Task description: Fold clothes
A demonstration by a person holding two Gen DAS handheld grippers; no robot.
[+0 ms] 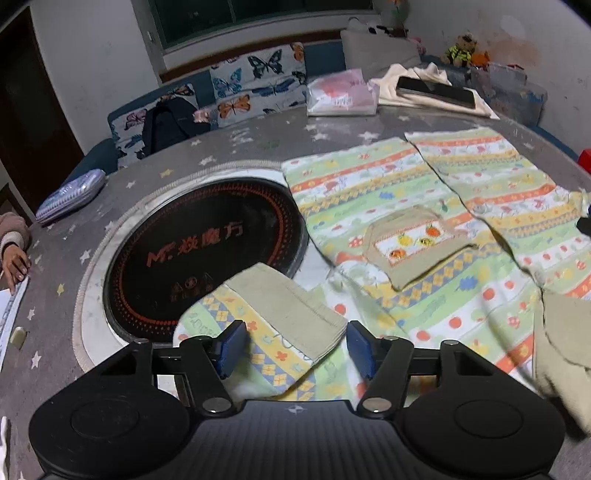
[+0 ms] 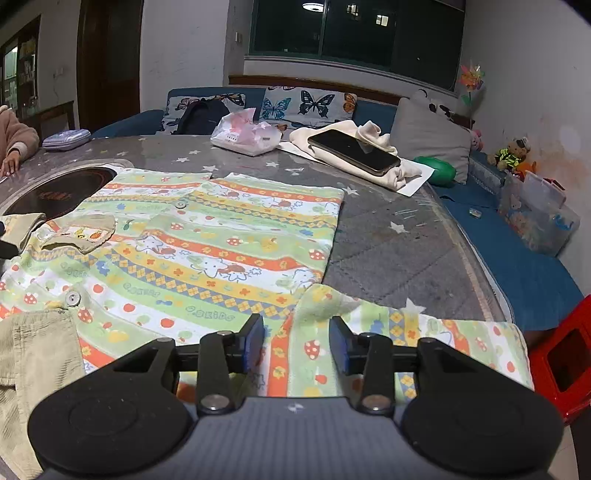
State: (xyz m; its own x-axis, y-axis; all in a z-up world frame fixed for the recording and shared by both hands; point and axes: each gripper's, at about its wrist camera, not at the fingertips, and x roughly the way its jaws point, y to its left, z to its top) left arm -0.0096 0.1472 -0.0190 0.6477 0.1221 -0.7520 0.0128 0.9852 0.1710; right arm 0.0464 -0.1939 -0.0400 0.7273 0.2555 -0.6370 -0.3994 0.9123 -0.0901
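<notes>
Both sets of jaws stand open — the left gripper [image 1: 295, 349] straddles the shirt's [image 1: 406, 221] left sleeve [image 1: 273, 317], the right gripper [image 2: 297, 343] its right sleeve [image 2: 406, 332] — each sleeve running outward.

White walls [image 2: 524, 55] enclosed the room; a dark window [image 2: 354, 33] sat above a blue sofa [image 2: 517, 258] with butterfly cushions [image 2: 306, 105], a ceiling light [image 2: 313, 5] reflected.

Both views are dimly lit by indoor light; a ceiling lamp reflects in the dark window [image 2: 354, 33] at the top of the right wrist view. Fisheye bending curves the worktop [image 1: 221, 147] edge and blackens the frame corners. Cloth at the lower right of the left wrist view smears with blur.
</notes>
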